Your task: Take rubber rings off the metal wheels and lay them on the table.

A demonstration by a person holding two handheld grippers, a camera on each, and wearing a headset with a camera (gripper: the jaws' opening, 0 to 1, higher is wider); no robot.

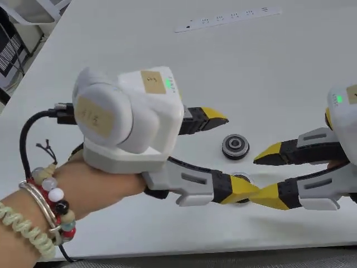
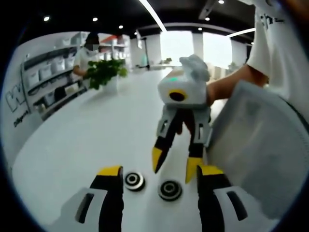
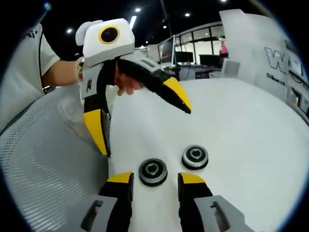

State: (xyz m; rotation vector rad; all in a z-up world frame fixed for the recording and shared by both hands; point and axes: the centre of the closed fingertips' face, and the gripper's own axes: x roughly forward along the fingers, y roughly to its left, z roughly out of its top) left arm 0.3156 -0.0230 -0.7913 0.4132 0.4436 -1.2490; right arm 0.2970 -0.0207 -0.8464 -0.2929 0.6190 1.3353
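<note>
A wheel (image 3: 153,172) lies flat between the open right gripper's (image 1: 257,177) tips; the left gripper (image 1: 237,156), gaping wide, faces it.

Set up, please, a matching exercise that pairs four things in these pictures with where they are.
1. farther black-rimmed round metal wheel
2. nearer black-rimmed round metal wheel
3. long white power strip
4. beaded bracelets

A. beside the person's hand
B. near the table's far edge
C. partly hidden by crossed yellow jaw tips
D. in full sight on the table

Pairs: 1-D, 2-C, 3-B, 4-A
</note>
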